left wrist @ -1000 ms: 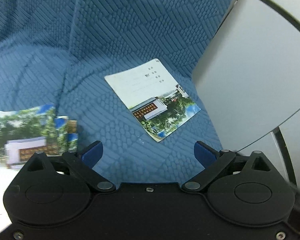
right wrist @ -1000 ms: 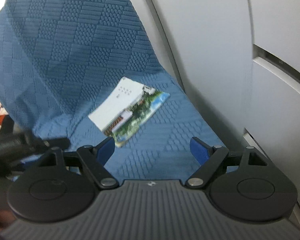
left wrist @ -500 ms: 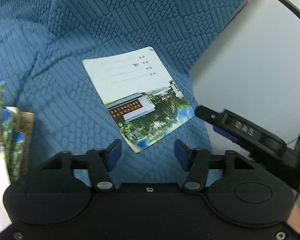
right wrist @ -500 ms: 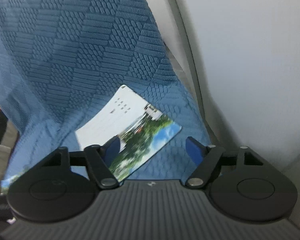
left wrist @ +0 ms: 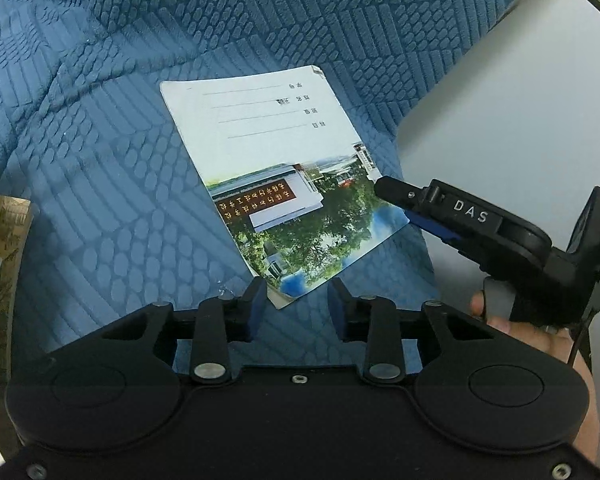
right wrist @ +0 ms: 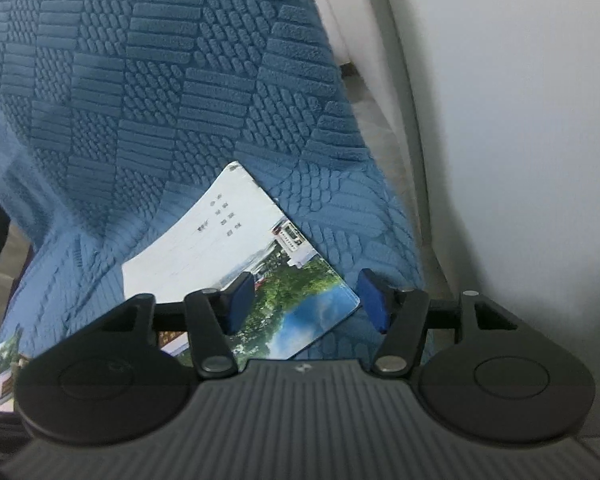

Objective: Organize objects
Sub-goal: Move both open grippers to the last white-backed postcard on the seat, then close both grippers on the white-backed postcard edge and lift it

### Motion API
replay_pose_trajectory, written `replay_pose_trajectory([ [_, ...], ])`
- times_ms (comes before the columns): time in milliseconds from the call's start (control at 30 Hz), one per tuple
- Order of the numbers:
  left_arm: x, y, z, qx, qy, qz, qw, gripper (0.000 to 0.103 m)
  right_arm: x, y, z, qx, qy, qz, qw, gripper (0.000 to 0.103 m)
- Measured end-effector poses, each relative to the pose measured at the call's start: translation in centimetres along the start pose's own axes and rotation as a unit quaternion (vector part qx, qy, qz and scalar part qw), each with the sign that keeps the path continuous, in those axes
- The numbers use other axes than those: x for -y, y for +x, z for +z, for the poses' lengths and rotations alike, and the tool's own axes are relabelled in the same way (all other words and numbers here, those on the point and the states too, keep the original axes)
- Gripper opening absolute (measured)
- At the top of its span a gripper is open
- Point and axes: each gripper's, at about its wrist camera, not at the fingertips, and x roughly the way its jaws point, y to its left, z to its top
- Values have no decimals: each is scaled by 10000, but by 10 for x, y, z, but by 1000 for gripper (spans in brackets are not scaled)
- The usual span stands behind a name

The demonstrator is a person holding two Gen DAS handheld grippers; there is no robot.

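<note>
A thin booklet [left wrist: 276,184] with a white top and a photo of buildings and trees lies flat on the blue textured sofa seat [left wrist: 100,208]. My left gripper [left wrist: 298,306] is open, its blue pads either side of the booklet's near corner. My right gripper [left wrist: 396,202] comes in from the right, one finger over the booklet's right edge. In the right wrist view the booklet [right wrist: 228,256] lies between the open pads of my right gripper [right wrist: 306,304].
A stack of similar booklets [left wrist: 0,264] lies at the left edge of the seat; it also shows in the right wrist view [right wrist: 0,368]. A white wall panel [left wrist: 520,100] borders the sofa on the right. The sofa backrest [right wrist: 160,80] rises behind.
Both grippers have moved in on the booklet. My left jaws have narrowed around its near corner. My right gripper has come into the left view and reached the booklet's right edge.
</note>
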Motion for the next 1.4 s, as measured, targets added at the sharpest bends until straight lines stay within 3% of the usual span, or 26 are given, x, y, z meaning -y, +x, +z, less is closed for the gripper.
replay_pose_trajectory([
  [233,2,-1,-2,9,-84,112,9999,32,34,-4,6,48,1270,816,9885,62],
  [367,-2,-2,-3,26,-267,51,9996,32,50,-12,8,122,1932,1674,9667,62],
  [500,-6,-4,-5,52,-298,7,9995,31,41,-3,12,-188,1944,2398,9510,61],
  [600,-10,-4,-4,38,-403,-43,9992,31,24,5,14,-394,1455,1735,9732,61],
  [633,-12,-4,-3,23,-449,-79,9990,31,21,9,13,-422,1472,1675,9739,53],
  [667,-14,-4,-3,-5,-509,-117,9986,31,21,12,12,-470,1571,1690,9719,36],
  [733,-17,-5,-1,-117,-598,-216,9979,31,18,12,10,-544,1729,1513,9717,14],
  [767,-19,-7,0,-176,-650,-259,9974,31,15,9,9,-513,1694,1354,9748,8],
  [1000,-33,-39,10,-104,-1173,-840,9895,64,-10,-16,9,-245,2048,1095,9724,4],
  [1067,-40,-47,11,-242,-1464,-966,9842,68,-19,-25,11,-165,2161,1052,9705,4],
  [1233,-60,-66,4,-333,-2255,-1439,9630,79,-44,-47,15,15,2586,782,9628,4],
  [1400,-76,-76,-5,-488,-3009,-2104,9289,79,-62,-71,5,271,3204,688,9444,4],
])
